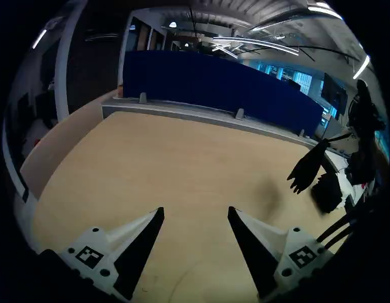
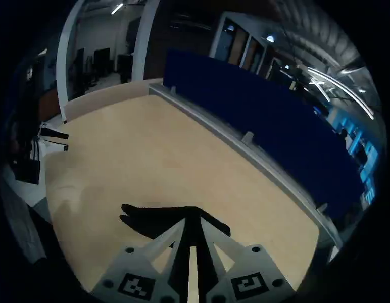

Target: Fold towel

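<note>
A black towel [image 2: 159, 218] is bunched at the tips of my right gripper [image 2: 193, 220], whose fingers are shut on it, and it sticks out to the left just above the wooden table [image 2: 144, 146]. In the left gripper view the same towel [image 1: 306, 169] dangles at the right, above the table, casting a faint shadow, with the dark mass of the other gripper [image 1: 329, 193] beside it. My left gripper [image 1: 195, 209] is open over bare wood [image 1: 159, 161], with nothing between its fingers.
A blue partition [image 1: 215, 86] on a grey rail [image 1: 205, 115] runs along the table's far edge. A dark figure [image 1: 364, 116] and cables [image 1: 346, 227] are at the right. Another desk with dark items [image 2: 28, 166] lies beyond the table's left edge.
</note>
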